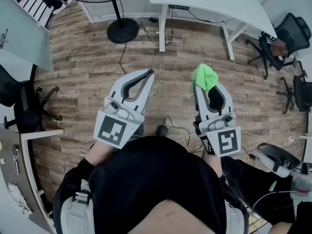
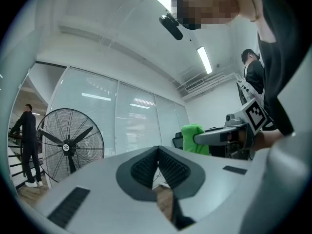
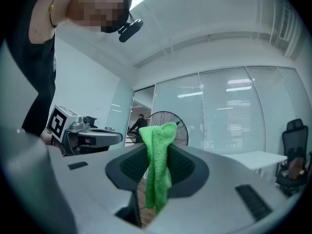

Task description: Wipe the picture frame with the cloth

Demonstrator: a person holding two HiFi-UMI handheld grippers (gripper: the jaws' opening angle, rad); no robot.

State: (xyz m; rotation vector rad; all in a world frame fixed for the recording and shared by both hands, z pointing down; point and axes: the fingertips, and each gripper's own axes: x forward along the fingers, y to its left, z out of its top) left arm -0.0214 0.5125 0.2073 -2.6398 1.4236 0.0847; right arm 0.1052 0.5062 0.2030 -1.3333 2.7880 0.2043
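Observation:
A bright green cloth (image 1: 204,77) is pinched at the tip of my right gripper (image 1: 201,83), which is shut on it; in the right gripper view the cloth (image 3: 158,167) hangs down between the jaws. My left gripper (image 1: 150,73) is shut with nothing in it, its dark pads meeting at the tip (image 2: 158,150). Both grippers are held close to the person's body, pointing roughly level over the wooden floor. From the left gripper view the right gripper and the green cloth (image 2: 195,138) show at the right. No picture frame is in view.
A standing fan (image 1: 122,29) stands ahead to the left; the fan (image 2: 68,147) shows before glass partitions. A white desk (image 1: 204,4) is ahead, office chairs (image 1: 280,38) to the right, cables (image 1: 178,130) on the floor. Another person (image 2: 27,145) stands far left.

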